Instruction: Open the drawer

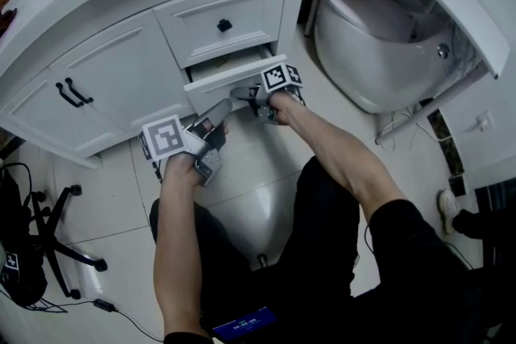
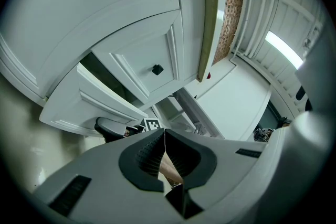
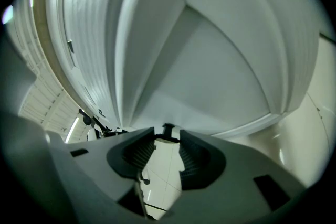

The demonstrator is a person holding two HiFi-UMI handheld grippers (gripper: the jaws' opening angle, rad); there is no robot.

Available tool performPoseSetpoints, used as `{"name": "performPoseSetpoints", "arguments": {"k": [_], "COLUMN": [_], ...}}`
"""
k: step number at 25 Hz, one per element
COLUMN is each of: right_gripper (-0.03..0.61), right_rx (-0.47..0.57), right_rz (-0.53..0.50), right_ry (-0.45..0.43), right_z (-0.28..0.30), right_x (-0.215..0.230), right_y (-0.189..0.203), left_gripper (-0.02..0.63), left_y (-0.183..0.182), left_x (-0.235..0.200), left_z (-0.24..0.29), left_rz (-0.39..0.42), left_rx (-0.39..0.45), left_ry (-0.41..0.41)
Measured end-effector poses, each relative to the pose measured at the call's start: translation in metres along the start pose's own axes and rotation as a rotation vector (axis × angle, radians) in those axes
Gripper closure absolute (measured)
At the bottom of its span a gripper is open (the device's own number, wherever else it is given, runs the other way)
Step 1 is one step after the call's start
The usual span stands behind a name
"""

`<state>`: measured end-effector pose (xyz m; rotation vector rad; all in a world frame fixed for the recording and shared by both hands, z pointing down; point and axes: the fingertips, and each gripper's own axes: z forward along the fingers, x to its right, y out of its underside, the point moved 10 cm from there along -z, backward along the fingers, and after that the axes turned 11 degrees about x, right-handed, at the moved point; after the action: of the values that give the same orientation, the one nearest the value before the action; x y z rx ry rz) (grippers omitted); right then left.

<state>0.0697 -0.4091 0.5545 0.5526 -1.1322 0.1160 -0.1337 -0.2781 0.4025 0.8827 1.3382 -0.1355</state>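
Note:
The lower drawer [image 1: 230, 82] of the white vanity stands pulled partly out, with a dark gap above its front; in the left gripper view it is the jutting white front [image 2: 89, 105]. My right gripper [image 1: 247, 93] is at that drawer front. In the right gripper view, the gripper [image 3: 168, 137] has its jaws shut on the drawer's small black knob [image 3: 168, 129]. My left gripper [image 1: 222, 109] hovers just left of and below the drawer. Its jaws [image 2: 164, 134] are shut at the tips with nothing in them.
Above sits a closed drawer [image 1: 230, 16] with a black knob [image 2: 157, 69]. Cabinet doors with black handles [image 1: 72, 93] lie to the left. A white toilet [image 1: 379, 36] stands right of the vanity. A chair base [image 1: 56, 230] is on the tiled floor at the left.

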Motion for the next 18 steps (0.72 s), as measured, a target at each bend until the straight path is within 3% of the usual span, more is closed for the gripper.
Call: {"name": "performPoseSetpoints", "arguments": {"k": [9, 16, 18], "right_gripper": [0.407, 0.407, 0.407], "right_rx": [-0.026, -0.029, -0.037], "right_rz": [-0.009, -0.016, -0.021], "right_ry": [0.007, 0.027, 0.035], "right_z": [-0.005, -0.010, -0.012], "right_x": [-0.001, -0.006, -0.007], "right_y": [0.006, 0.011, 0.015], "left_gripper": [0.623, 0.623, 0.623], "left_y": [0.003, 0.017, 0.015], "left_x": [0.005, 0.014, 0.018], "left_z": [0.000, -0.002, -0.008], "left_rz": [0.015, -0.033, 0.002], "left_rx": [-0.001, 0.006, 0.001], "left_ry": [0.006, 0.039, 0.025]}}
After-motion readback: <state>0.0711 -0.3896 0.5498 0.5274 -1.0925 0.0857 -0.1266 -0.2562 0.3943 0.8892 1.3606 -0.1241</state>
